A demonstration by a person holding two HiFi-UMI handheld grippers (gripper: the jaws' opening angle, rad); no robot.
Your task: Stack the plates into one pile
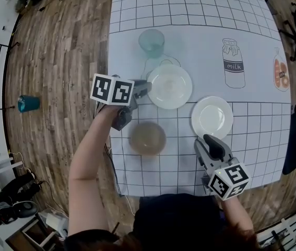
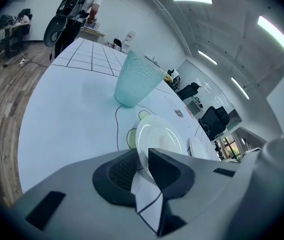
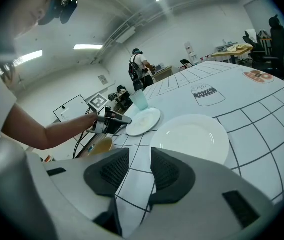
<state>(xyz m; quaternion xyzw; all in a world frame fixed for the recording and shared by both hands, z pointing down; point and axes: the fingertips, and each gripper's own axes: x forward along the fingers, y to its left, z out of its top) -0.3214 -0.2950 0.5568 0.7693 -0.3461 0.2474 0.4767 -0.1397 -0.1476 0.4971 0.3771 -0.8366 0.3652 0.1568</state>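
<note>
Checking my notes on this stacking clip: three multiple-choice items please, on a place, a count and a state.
1. On the table, the teal cup stands: A beyond the far white plate; B on a plate; C at the near edge.
2. White plates there: A one; B two; C four.
3. The left gripper has its fingers: A empty; B on the far white plate's rim; C on the cup.
A, it stands past that plate; B, far one plus the near white plate; B, the rim sits between them.
</note>
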